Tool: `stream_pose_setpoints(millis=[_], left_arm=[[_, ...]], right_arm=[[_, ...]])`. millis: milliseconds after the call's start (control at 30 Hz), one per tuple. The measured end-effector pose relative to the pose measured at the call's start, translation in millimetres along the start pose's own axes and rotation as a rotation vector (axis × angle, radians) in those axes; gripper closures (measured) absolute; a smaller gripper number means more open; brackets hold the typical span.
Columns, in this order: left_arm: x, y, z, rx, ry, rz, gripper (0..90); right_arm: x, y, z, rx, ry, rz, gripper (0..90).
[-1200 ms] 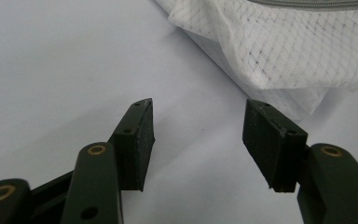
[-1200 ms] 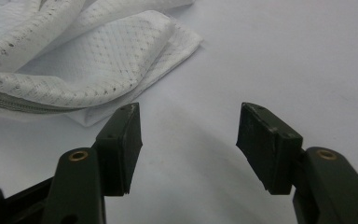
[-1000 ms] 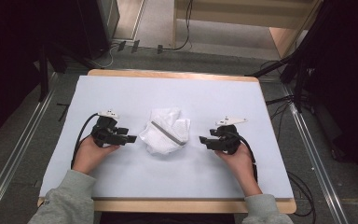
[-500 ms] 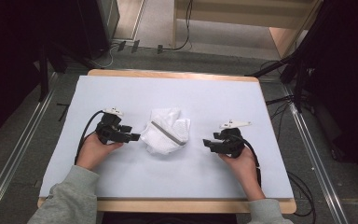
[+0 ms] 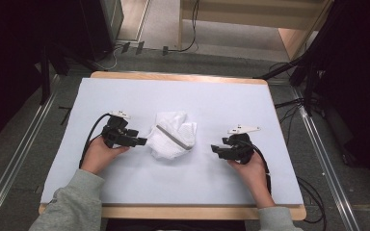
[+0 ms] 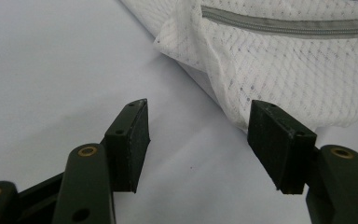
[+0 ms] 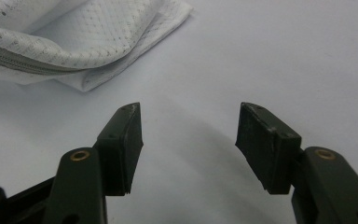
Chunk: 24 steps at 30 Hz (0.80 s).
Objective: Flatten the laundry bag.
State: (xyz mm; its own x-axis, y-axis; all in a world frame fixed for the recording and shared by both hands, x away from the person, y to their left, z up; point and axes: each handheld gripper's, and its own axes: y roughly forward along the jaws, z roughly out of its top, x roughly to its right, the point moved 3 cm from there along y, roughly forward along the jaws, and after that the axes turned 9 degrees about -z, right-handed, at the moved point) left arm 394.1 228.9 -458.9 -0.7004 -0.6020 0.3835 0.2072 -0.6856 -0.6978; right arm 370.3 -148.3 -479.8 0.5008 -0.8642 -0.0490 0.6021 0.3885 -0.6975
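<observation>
Black two-jaw left gripper at 9 o'clock, jaws spread, empty, just beside crumpled white mesh zip bag at table centre. Right gripper at 3 o'clock, spread, empty, farther off. Grey zipper probably runs 11-to-5.

Black cables on grey floor; wooden furniture beyond table.
</observation>
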Motion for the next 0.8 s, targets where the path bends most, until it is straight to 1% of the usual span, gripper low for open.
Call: stream_pose_setpoints(millis=[133,200,233,467,567,600,700,733,800], left_arm=[[1.1,-0.2,0.3,-0.002,0.001,-0.003,39.7],[2.1,-1.0,1.2,0.001,-0.001,-0.006,39.9],[2.6,-1.6,2.0,0.001,0.0,-0.005,40.1],[9.4,-8.5,8.3,0.019,0.013,-0.009,40.8],[10.5,-8.5,9.3,0.026,0.015,-0.016,40.8],[10.6,-8.0,9.9,0.027,0.017,-0.011,40.6],[10.6,-3.8,15.5,0.012,0.022,-0.001,40.2],[10.0,-0.3,20.5,0.005,0.025,0.01,40.2],[9.1,1.5,23.0,-0.004,0.029,0.011,40.2]], right_arm=[[-0.3,-0.3,0.2,0.002,0.002,0.004,42.0],[-1.7,-0.6,0.6,0.002,0.01,0.013,43.7],[-3.1,-0.6,1.1,-0.001,0.016,0.026,45.7],[-8.8,1.4,4.2,-0.01,0.011,0.034,47.8],[-10.3,1.9,5.2,-0.01,0.007,0.036,48.1],[-10.7,2.4,5.7,-0.009,0.002,0.036,48.4],[-11.3,4.3,7.6,-0.011,-0.001,0.038,50.0],[-11.5,5.9,9.2,-0.01,0.008,0.038,51.3],[-11.3,6.9,9.9,-0.01,0.01,0.041,51.5]])
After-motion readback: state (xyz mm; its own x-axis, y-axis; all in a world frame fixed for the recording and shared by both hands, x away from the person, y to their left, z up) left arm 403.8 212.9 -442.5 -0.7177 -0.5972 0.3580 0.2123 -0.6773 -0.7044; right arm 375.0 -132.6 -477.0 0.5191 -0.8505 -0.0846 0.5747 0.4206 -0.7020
